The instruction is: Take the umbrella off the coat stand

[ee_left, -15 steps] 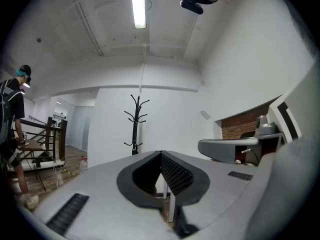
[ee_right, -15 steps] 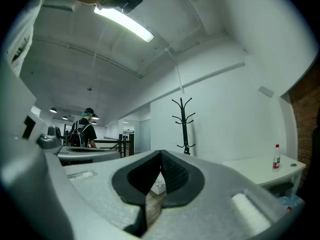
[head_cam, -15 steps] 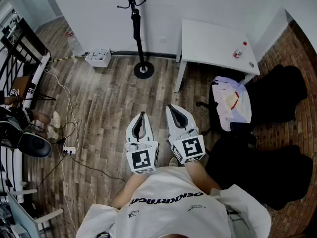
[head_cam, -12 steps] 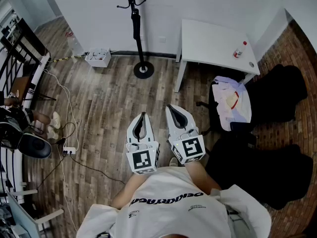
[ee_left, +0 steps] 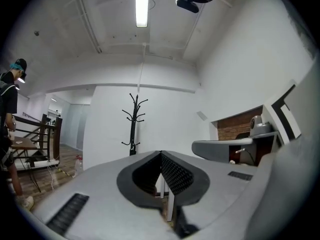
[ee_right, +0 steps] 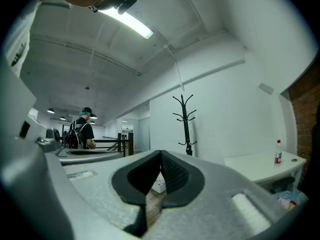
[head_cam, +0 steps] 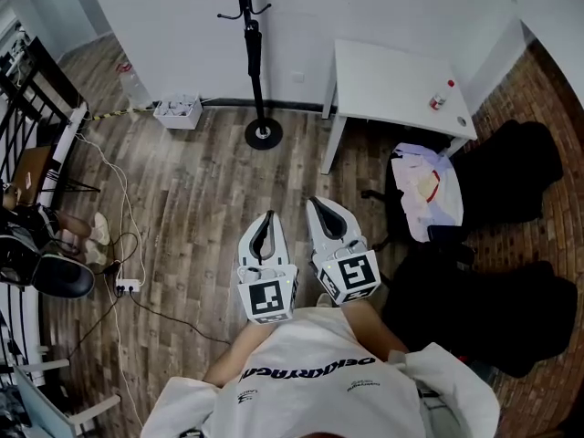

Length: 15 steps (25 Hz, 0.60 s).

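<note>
Tongs held level and side by side over the floor (head_cam: 201,199): I read the left tongs (head_cam: 266,217) and right tongs (head_cam: 316,203) as both closed tip to tip, with nothing between the jaws of either. Coat stand (head_cam: 259,103) ahead of me, against the wall (head_cam: 164,26), well apart from both tongs. Umbrella (head_cam: 254,48), dark and folded, hangs upright along the stand's pole. White surface (head_cam: 388,85) to the stand's right carries a small bottle (head_cam: 440,96).
</note>
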Each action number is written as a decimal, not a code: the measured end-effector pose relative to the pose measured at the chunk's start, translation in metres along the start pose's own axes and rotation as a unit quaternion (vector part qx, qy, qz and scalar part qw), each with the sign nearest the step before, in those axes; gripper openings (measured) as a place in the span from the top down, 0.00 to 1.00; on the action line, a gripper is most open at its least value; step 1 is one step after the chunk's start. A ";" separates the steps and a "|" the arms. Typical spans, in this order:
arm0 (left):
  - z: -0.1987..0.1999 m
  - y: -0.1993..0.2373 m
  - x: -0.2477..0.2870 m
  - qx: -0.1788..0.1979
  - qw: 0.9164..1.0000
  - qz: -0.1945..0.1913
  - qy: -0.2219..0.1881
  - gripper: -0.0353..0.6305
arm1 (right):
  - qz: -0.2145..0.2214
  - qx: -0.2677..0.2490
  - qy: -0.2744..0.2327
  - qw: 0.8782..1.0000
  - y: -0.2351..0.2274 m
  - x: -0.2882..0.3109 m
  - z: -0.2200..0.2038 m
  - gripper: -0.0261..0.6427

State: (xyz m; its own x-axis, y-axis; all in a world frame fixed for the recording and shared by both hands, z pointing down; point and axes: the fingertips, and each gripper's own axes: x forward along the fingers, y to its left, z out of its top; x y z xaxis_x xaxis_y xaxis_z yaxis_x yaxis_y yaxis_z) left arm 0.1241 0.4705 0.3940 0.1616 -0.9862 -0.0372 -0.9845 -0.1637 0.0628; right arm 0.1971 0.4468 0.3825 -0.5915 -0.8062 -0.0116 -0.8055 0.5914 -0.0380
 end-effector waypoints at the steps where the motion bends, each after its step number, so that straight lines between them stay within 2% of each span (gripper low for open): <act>1: 0.000 0.006 0.000 -0.001 1.000 -0.004 0.000 0.95 | -0.004 0.000 0.001 1.000 0.004 0.004 -0.001 0.97; 9: -0.007 0.050 -0.005 -0.036 0.999 -0.028 0.002 0.95 | -0.034 -0.012 -0.002 0.999 0.042 0.025 -0.011 0.97; 15: -0.018 0.074 0.007 -0.039 0.999 -0.031 0.000 0.95 | -0.043 -0.026 -0.007 0.999 0.045 0.045 -0.016 0.97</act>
State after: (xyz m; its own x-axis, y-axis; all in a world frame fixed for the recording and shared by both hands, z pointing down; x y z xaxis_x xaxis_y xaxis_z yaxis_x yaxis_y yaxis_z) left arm 0.0532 0.4506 0.4159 0.2220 -0.9741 -0.0433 -0.9642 -0.2259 0.1385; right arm 0.1331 0.4374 0.3966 -0.5190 -0.8544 -0.0243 -0.8548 0.5189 0.0117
